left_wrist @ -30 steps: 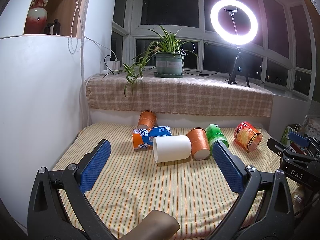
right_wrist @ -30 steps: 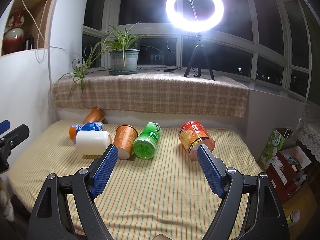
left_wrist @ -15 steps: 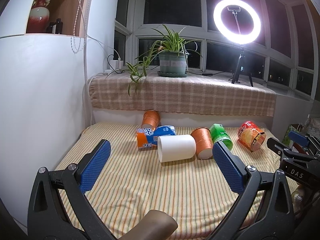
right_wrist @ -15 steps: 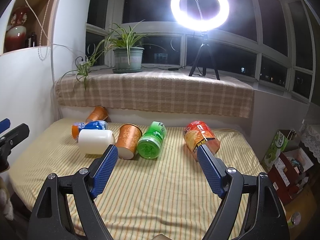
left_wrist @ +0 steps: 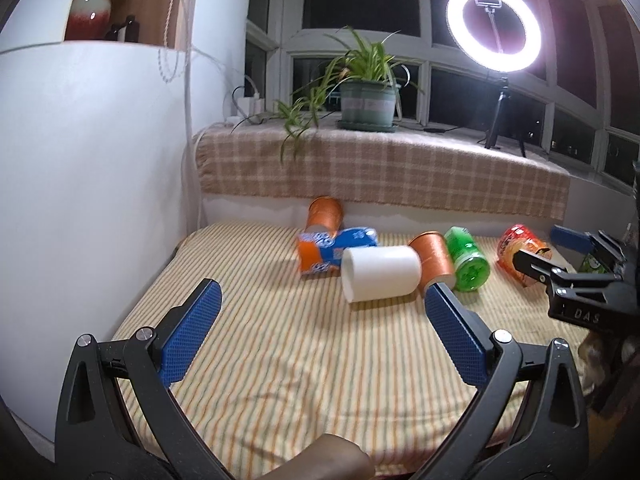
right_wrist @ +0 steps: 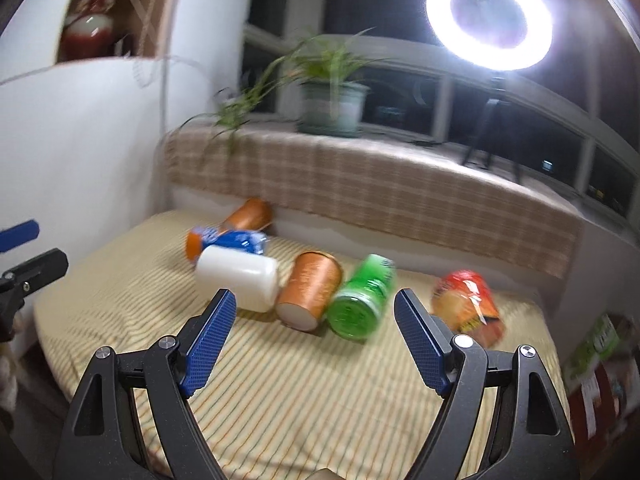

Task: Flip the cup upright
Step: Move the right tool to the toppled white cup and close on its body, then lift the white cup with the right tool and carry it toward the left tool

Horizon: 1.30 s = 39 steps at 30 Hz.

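Several cups lie on their sides on the striped mat [left_wrist: 280, 352]. A white cup [left_wrist: 380, 274] [right_wrist: 240, 276] lies in the middle, mouth to the left. An orange cup [left_wrist: 434, 258] [right_wrist: 310, 294] lies beside it, then a green cup [left_wrist: 468, 264] [right_wrist: 360, 304] and a red-yellow cup [left_wrist: 520, 252] [right_wrist: 466, 304]. Another orange cup [left_wrist: 324, 212] [right_wrist: 248, 214] and a blue-orange cup [left_wrist: 332, 250] [right_wrist: 224, 240] lie behind. My left gripper [left_wrist: 320, 332] is open and empty, short of the white cup. My right gripper [right_wrist: 312, 336] is open and empty, in front of the orange and green cups.
A checked-cloth ledge [left_wrist: 380, 172] behind the mat carries a potted plant [left_wrist: 368, 100] and a ring light [left_wrist: 494, 32]. A white wall [left_wrist: 88, 180] bounds the left. Boxes [right_wrist: 600, 368] stand off the mat's right edge. The right gripper shows in the left view [left_wrist: 580, 264].
Both grippers have moved forward toward the cups. The right gripper has swung left and tilted, so the orange and green cups now lie between its fingers' line. The cups have not moved.
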{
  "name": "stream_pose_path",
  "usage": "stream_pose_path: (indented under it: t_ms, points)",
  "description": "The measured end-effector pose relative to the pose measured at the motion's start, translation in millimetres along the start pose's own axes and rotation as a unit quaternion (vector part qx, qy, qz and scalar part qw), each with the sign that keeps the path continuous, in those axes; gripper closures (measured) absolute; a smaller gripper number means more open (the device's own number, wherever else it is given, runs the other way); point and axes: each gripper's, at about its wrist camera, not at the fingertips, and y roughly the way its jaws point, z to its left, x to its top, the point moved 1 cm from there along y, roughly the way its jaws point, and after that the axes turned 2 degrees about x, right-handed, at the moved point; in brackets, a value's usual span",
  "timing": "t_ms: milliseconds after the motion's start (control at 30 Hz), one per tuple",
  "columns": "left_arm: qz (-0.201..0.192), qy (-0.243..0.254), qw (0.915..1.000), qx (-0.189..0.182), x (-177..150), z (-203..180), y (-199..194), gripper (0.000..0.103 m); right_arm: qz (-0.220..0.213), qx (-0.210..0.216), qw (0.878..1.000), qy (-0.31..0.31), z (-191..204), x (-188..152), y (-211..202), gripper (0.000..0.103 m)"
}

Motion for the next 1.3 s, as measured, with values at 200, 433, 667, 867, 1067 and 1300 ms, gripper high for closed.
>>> stream_pose_path:
  t_ms: [200, 433, 667, 867, 1067, 1300]
  points:
    - [0.018, 0.001, 0.9998, 0.012, -10.7, 16.0, 4.5, 0.0, 0.043, 0.085, 0.992, -0.082, 16.1, 8.6, 40.0, 0.022]
    - [0.04, -0.012, 0.9989, 0.023, -23.0, 34.0, 7.3, 0.0, 0.103, 0.145, 0.962, -0.207, 42.8, 9.8, 88.7, 0.022]
    - [0.048, -0.021, 0.9981, 0.033, -27.2, 45.1, 8.5, 0.0, 0.132, 0.163, 0.939, -0.273, 56.9, 18.8, 123.7, 0.022]
    - [0.049, -0.035, 0.9972, 0.044, -26.8, 56.1, 9.9, 0.0, 0.157, 0.175, 0.909, -0.345, 74.7, 18.7, 144.5, 0.022]
    - [0.052, -0.04, 0.9967, 0.049, -27.4, 63.9, 10.4, 0.0, 0.173, 0.175, 0.889, -0.387, 87.0, 16.3, 161.0, 0.022]
    - [0.051, -0.043, 0.9963, 0.053, -27.4, 70.9, 8.3, 0.0, 0.192, 0.152, 0.866, -0.436, 98.5, 5.9, 185.4, 0.022]
